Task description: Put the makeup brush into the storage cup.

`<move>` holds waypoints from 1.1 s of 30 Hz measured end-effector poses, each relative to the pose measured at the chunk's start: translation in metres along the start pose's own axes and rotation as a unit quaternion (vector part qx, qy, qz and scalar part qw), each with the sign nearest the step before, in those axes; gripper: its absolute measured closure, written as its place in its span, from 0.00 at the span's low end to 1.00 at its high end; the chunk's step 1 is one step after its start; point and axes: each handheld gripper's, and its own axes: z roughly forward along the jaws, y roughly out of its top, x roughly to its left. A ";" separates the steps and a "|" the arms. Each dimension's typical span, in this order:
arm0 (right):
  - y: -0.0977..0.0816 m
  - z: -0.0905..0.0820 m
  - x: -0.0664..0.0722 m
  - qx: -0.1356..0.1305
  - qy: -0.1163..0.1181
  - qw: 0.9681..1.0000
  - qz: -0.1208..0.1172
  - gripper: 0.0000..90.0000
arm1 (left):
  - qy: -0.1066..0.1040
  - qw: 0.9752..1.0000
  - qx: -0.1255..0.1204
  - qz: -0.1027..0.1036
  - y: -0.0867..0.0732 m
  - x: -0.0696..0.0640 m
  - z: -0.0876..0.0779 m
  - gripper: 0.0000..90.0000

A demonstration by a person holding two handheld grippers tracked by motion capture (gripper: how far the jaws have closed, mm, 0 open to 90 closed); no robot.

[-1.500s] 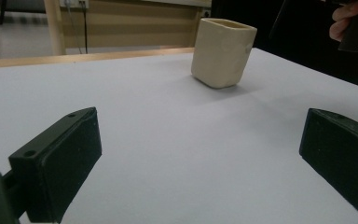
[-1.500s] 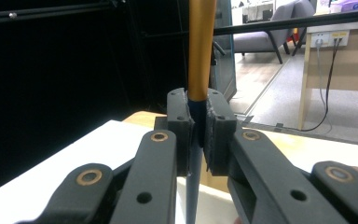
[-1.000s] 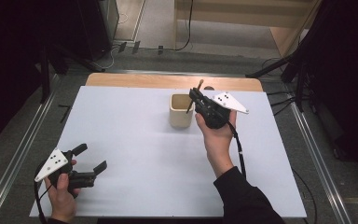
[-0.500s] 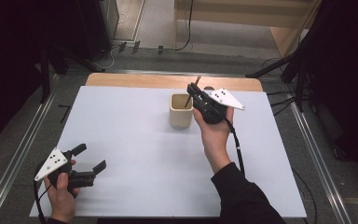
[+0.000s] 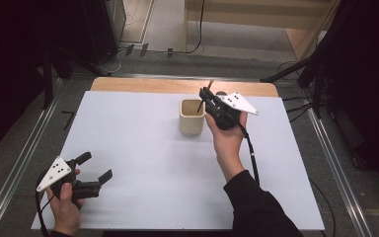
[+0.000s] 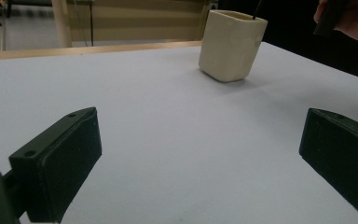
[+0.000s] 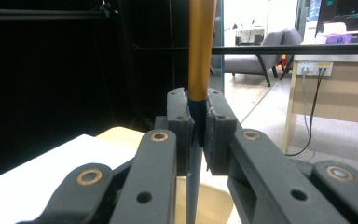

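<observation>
Here, my right gripper [image 5: 208,95] clamps a brush [image 7: 200,51] over the far cream cup [image 5: 192,117]; my left gripper [image 5: 94,166], near left, gapes empty.

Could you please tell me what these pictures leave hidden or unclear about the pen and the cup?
- Pen tip: in the right gripper view the right gripper covers it.
- Cup contents: in the high view too small and dark; in the left gripper view its wall hides them.
- Pen's top: cut off by the right gripper view's edge.

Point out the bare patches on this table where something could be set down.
Bare: the wide stretch of the white table top between the left gripper and the cream cup, and the near right corner. Crowded: around the cup, where the right gripper holds a pen in it.
</observation>
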 end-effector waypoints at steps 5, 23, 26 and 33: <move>-0.004 0.004 0.000 0.009 -0.001 1.000 -0.004 0.94 | 0.000 1.000 0.000 0.000 0.000 0.000 0.000 0.00; -0.026 0.017 0.001 0.047 0.001 0.999 -0.005 0.94 | -0.006 1.000 0.000 -0.002 0.000 0.001 0.000 0.00; -0.031 0.018 0.001 0.053 0.001 0.999 -0.002 0.94 | -0.004 1.000 0.000 -0.002 0.000 0.001 0.000 0.02; -0.042 0.020 -0.002 0.072 -0.005 0.997 -0.003 0.94 | -0.004 1.000 0.001 -0.002 0.000 0.001 0.000 0.02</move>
